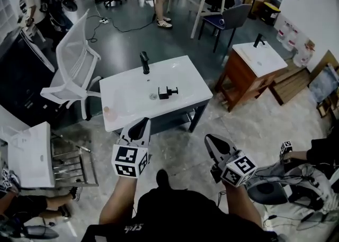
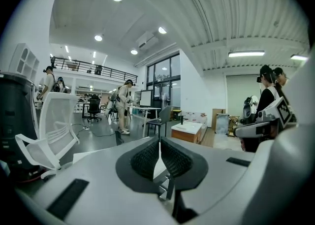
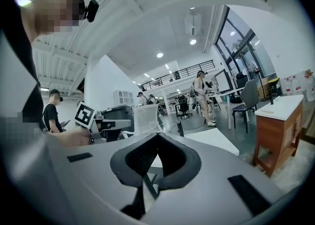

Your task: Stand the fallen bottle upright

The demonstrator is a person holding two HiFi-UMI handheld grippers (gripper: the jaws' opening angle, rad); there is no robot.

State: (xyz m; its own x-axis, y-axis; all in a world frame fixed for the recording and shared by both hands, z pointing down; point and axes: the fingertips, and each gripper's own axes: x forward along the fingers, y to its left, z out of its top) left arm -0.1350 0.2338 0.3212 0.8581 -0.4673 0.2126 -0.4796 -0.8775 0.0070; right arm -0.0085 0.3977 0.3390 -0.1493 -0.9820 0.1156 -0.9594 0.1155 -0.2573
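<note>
Ahead, in the head view, a white tabletop (image 1: 185, 84) with a sunken basin and a black faucet (image 1: 144, 62) at its far edge stands on a grey floor in front of the person. Each hand holds a claw out, short of the tabletop's near edge. The left claw (image 1: 141, 126) points toward the front left part. The right claw (image 1: 212, 141) hangs over bare floor off the front right corner. Both claws are pressed together and pinch nothing; each gripper view shows its ribbed pads meeting, with only the room beyond. The bottle (image 1: 108, 110) seems to be the small pale shape lying near the tabletop's front left corner, just beside the edge, though it is too small to be sure. A black blocky object (image 1: 168, 92) sits near the drain, well apart from it. By the look of things, this is the approach step, with nothing on the tabletop touched yet. The next move calls for bringing 1 claw, likely the left, over the front edge, spreading it, and closing on the bottle's body before tipping it upright. Because the bottle lies by the edge, a stray nudge could roll it off. Room is open ahead and between the 2 claws. A white chair (image 1: 74, 66) stands close on the left, and a wooden-based washstand (image 1: 249, 71) stands to the right, apart from the tabletop.
</note>
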